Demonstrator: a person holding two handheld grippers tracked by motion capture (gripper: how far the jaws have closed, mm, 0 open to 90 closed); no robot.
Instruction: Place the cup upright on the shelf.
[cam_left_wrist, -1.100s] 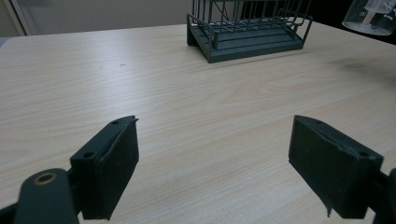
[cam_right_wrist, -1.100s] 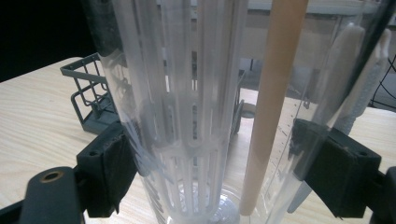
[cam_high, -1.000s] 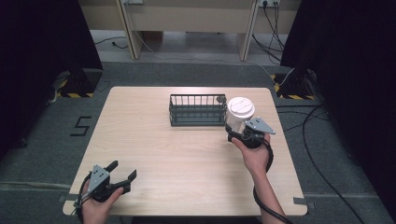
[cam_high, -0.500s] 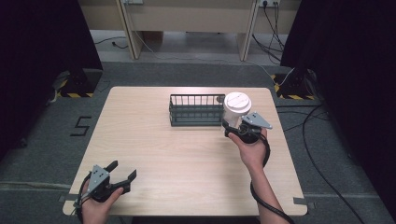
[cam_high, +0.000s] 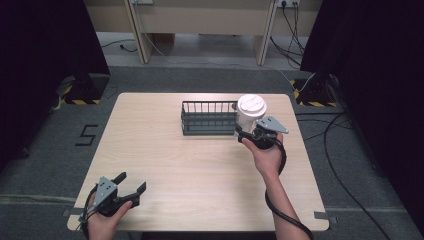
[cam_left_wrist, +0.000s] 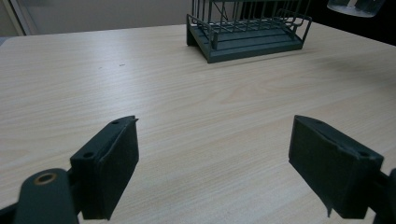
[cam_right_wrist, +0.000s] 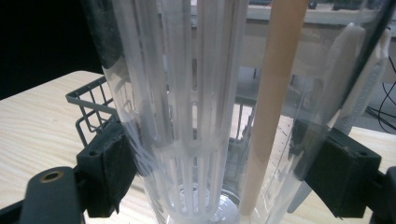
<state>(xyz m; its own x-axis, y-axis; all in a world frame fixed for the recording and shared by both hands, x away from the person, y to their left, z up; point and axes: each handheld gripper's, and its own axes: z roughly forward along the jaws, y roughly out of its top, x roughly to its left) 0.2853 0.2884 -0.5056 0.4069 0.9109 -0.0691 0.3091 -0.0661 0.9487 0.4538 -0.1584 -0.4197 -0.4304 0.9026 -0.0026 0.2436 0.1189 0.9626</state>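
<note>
High view: right gripper (cam_high: 248, 131) fingers clamp clear jug (cam_high: 249, 114) beside wire basket (cam_high: 209, 118); left gripper (cam_high: 131, 186) fingers spread, empty, above desk (cam_high: 150, 135).

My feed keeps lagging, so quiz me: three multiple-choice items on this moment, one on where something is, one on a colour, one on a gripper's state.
1. Where is the clear container with the white lid?
A. lying on the table's near left corner
B. held by the right gripper at the right end of the wire basket
C. on the floor beside the table

2. What colour is the wire basket?
A. dark grey-green
B. bright red
C. white

3. What state is the left gripper in?
A. shut on the basket
B. shut on the container
C. open, holding nothing

Answers:
1 B: the high view shows it in the right gripper by the basket's right end, and the right gripper view shows both jaws against its sides.
2 A: its wires look dark grey-green in the high and left gripper views.
3 C: the left gripper view shows its jaws wide apart over bare tabletop.
</note>
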